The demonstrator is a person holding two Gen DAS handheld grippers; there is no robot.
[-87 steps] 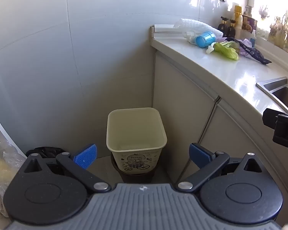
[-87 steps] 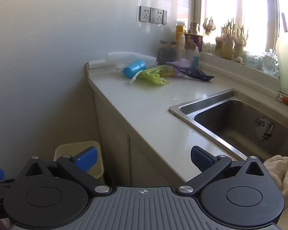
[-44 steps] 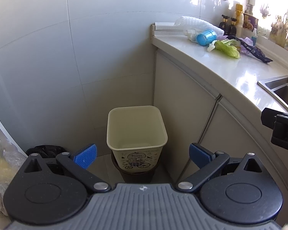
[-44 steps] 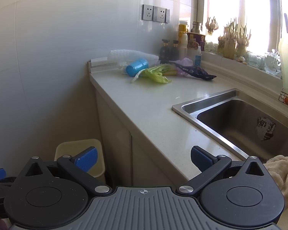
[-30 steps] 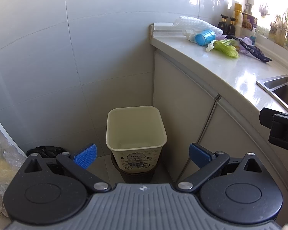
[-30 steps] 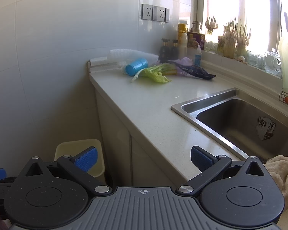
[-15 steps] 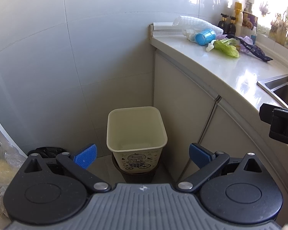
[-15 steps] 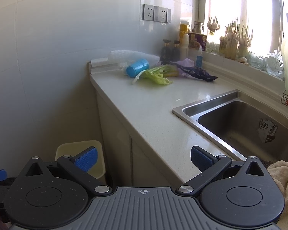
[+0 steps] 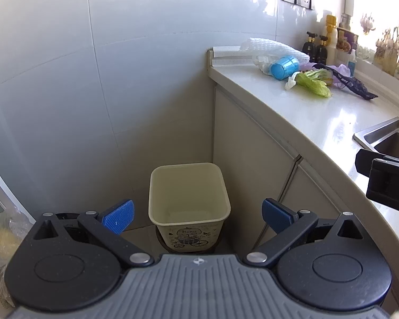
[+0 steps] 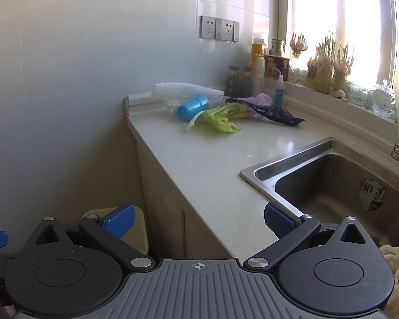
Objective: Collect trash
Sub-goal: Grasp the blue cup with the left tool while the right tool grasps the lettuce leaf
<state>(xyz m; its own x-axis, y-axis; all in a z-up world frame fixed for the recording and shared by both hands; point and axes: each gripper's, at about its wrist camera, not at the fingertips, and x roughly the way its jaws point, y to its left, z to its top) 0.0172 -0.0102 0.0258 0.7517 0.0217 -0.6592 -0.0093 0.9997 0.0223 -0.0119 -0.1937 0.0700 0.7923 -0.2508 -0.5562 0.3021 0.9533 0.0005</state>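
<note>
A cream waste bin (image 9: 189,194) stands on the floor in the corner beside the cabinet; its rim also shows in the right wrist view (image 10: 139,228). My left gripper (image 9: 196,216) is open and empty, held above and in front of the bin. My right gripper (image 10: 198,222) is open and empty, at the counter's near edge. Trash lies at the counter's far end: a blue cup (image 10: 192,107) on its side, green leaves (image 10: 220,119), a dark wrapper (image 10: 276,114), a purple bag (image 10: 263,98) and white foam wrap (image 10: 188,89). The cup (image 9: 284,67) and leaves (image 9: 314,82) also show in the left wrist view.
A steel sink (image 10: 332,183) is set in the white counter (image 10: 212,164) to the right. Bottles (image 10: 239,81) and jars stand by the wall and window sill. A cloth (image 10: 396,273) lies at lower right. A plastic bag (image 9: 2,236) sits on the floor at left.
Both grippers have drifted only slightly; the right view has edged a little closer to the counter. Both stay open and empty.
</note>
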